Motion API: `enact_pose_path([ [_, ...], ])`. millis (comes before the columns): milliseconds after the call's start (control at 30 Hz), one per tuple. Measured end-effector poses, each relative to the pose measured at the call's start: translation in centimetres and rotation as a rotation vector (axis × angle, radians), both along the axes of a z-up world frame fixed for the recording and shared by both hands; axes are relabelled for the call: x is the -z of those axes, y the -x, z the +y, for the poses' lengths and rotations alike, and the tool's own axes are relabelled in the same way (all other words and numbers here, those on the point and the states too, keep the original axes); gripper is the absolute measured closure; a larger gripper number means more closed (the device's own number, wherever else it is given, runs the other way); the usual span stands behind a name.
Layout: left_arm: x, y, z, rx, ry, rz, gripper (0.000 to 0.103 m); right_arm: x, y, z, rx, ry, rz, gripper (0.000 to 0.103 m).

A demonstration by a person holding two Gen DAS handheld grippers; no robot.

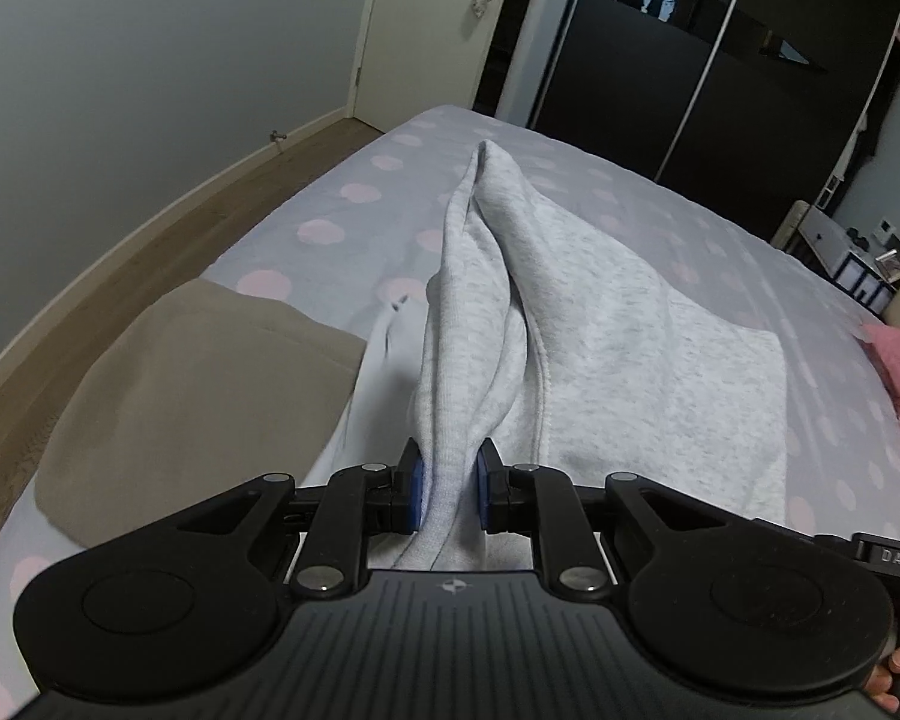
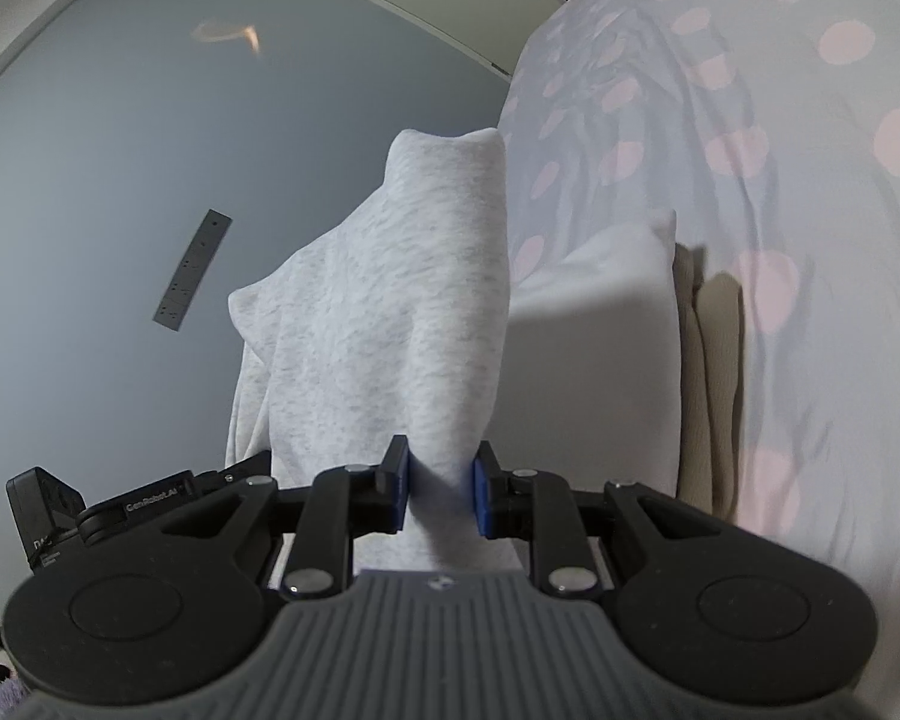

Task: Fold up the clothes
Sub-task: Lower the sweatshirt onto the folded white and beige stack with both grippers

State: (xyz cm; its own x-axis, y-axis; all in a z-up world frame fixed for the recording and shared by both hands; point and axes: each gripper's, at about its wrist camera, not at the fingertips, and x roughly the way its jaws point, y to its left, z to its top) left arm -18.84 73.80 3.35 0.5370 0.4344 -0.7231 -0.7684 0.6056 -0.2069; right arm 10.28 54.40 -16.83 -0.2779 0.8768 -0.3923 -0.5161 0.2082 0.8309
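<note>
The left gripper (image 1: 448,495) had its jaws drawn narrow, both blue pads pinching a bunched fold of the light grey sweatshirt (image 1: 600,324). The right gripper (image 2: 441,495) was clamped the same way on another part of that garment (image 2: 390,312). The sweatshirt ran in a raised ridge from the left jaws across the dotted bedsheet (image 1: 342,192), its far part lying flat. A beige folded garment (image 1: 198,384) lay just left of it, a pink cloth (image 1: 897,372) at the right edge. Bare sheet lay beyond toward the dark wardrobe (image 1: 720,90).
</note>
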Motion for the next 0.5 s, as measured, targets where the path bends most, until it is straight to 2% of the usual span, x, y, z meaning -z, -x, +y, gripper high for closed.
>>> enact_pose_path([
  [300,6.3,-2.6,3.9,-0.026,0.004,0.079,0.089,3.8,-0.8,5.3,0.006,0.093,-0.173,0.079],
  [433,8.4,-1.9,5.4,-0.046,0.036,0.048,0.088,5.0,-1.0,5.9,0.019,0.113,-0.207,0.079],
  [500,9.1,-1.8,5.6,-0.038,0.035,0.060,0.087,5.5,-0.7,6.2,0.019,0.114,-0.225,0.078],
])
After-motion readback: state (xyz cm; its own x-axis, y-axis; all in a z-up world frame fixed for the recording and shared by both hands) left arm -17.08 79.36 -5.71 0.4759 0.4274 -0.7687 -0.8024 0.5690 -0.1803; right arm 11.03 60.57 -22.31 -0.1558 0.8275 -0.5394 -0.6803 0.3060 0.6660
